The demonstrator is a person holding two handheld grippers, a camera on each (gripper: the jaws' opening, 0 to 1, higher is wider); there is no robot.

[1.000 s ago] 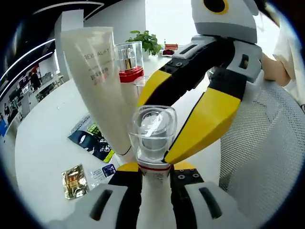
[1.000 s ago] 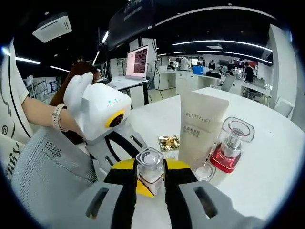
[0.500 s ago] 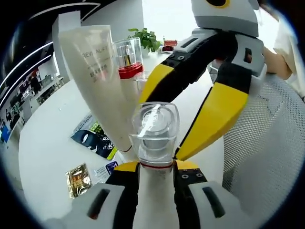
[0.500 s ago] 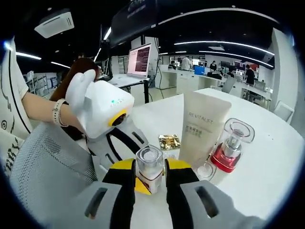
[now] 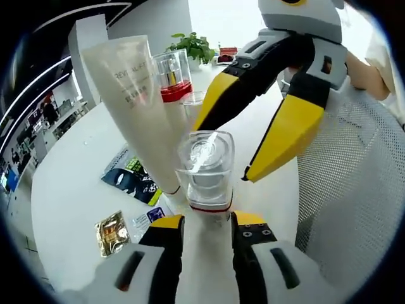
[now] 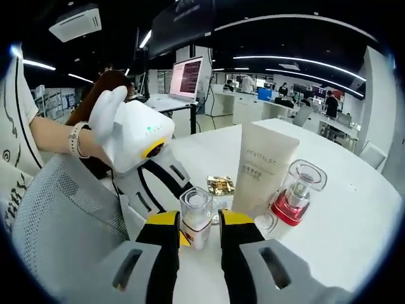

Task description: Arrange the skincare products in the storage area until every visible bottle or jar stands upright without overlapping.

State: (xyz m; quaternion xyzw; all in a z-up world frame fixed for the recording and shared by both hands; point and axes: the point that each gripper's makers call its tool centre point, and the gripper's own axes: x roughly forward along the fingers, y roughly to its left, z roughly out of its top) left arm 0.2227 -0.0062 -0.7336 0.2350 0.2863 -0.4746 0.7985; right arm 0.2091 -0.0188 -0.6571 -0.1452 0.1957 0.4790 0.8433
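White and round, the table [image 6: 354,234] sits in an open office with ceiling strip lights, desks and a laptop [image 6: 185,81] on a stand far behind. Near the table's edge, a small clear-capped bottle [image 5: 205,174] stands upright. In the left gripper view the left gripper [image 5: 202,229] has its yellow-tipped jaws on either side of the bottle's base; whether they press on the glass or merely flank it cannot be told. The right gripper [image 5: 250,136] reaches in from the upper right of that view, its two yellow jaws spread wide apart, tips just beside the bottle's cap and holding nothing.

In the right gripper view the same bottle [image 6: 195,217] stands just beyond the right gripper's [image 6: 197,227] parted jaws, with the left gripper's white body [image 6: 136,136] coming in from the left, held by a hand [image 6: 111,104] with a wristband.

Just behind the bottle stands a tall cream tube [image 5: 133,95], cap down. Beside it is a red-based bottle [image 6: 296,193] under a clear cover, upright. A gold sachet [image 5: 112,231] and a dark flat packet [image 5: 130,180] lie on the tabletop to the left. White mesh [image 5: 354,183] of a chair back lies at the right.
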